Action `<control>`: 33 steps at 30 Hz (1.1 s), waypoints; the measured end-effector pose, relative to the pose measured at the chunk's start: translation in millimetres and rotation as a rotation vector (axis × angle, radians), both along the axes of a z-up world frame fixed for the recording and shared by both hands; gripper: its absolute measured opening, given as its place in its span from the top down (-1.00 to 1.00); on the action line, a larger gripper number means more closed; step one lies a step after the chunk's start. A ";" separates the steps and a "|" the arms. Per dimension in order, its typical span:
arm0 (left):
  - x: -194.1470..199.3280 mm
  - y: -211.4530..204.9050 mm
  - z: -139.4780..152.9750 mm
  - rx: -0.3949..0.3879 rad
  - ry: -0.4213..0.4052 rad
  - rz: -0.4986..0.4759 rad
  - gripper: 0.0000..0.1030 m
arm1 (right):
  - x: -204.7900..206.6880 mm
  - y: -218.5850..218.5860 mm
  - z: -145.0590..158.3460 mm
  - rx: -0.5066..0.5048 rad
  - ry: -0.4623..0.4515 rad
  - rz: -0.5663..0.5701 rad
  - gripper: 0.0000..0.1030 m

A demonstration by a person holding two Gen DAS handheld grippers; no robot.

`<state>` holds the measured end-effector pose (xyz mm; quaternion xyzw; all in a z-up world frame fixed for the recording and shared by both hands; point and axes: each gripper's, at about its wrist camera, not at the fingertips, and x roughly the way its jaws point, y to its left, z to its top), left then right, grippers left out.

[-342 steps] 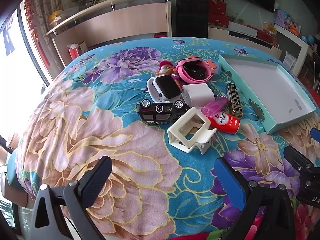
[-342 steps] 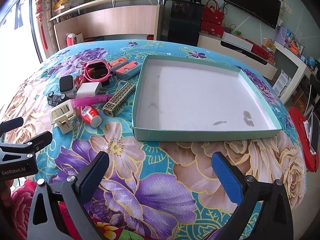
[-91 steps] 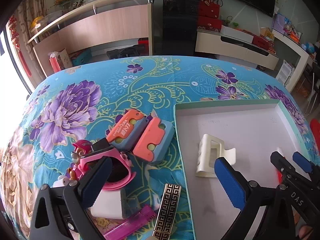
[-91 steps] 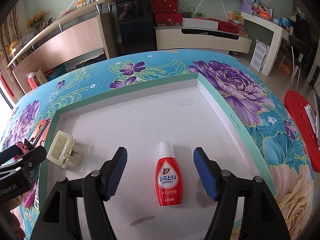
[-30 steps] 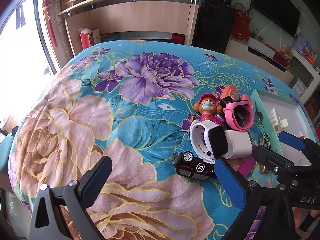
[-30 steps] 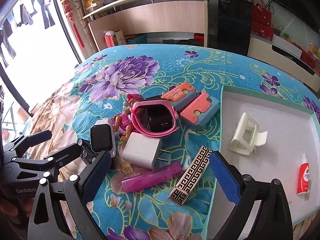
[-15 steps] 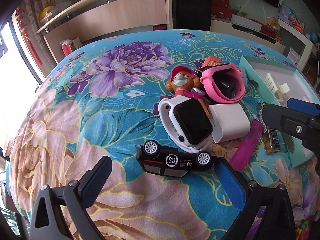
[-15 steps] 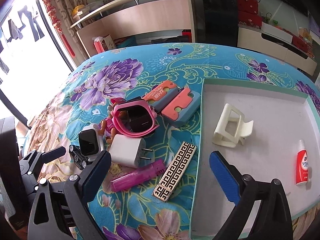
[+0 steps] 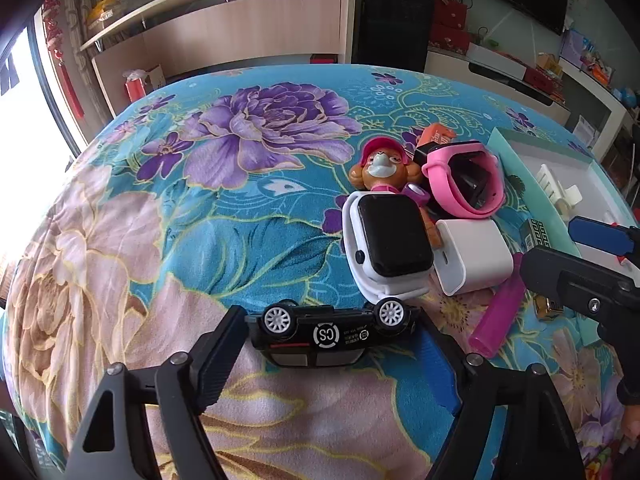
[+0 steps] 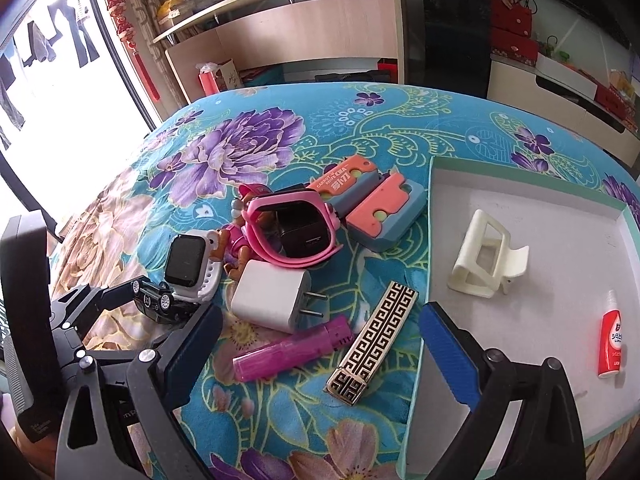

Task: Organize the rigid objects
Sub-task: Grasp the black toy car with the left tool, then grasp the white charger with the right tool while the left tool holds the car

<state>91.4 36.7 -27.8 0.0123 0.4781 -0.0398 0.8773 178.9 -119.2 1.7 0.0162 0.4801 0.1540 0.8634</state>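
A black toy car [image 9: 328, 336] lies on its side on the flowered cloth. My left gripper [image 9: 332, 332] is down around it, one finger at each end. Its jaws are closing, and I see no gap between the pads and the car. The right wrist view shows the same car [image 10: 154, 300] at the left, under a white smartwatch [image 10: 188, 264]. My right gripper [image 10: 320, 320] hangs open with nothing in it, above a pink lighter [image 10: 292, 350] and a white charger [image 10: 272, 300].
Behind the car are a pink watch [image 9: 468, 180], a toy figure [image 9: 380, 164] and two orange-and-blue cases [image 10: 384, 212]. A patterned lighter [image 10: 372, 344] lies beside the teal tray [image 10: 430, 240]. The tray holds a cream clip [image 10: 488, 260] and a red bottle [image 10: 610, 340].
My left gripper has sunk toward the black car. Its fingers have come in from wide apart to the car's two ends. The right gripper has hardly moved.
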 end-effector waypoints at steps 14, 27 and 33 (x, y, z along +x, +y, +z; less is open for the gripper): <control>-1.6 21.4 1.7 -0.018 0.007 0.054 -0.51 | 2.4 26.6 -9.2 -0.019 0.002 0.075 -0.92; -2.9 53.2 0.5 -0.010 0.000 0.143 -0.51 | 11.1 40.8 -26.1 -0.064 0.030 0.085 -0.42; -3.1 53.1 -0.9 -0.013 0.000 0.143 -0.51 | 16.6 41.7 -33.0 -0.084 0.035 0.070 -0.26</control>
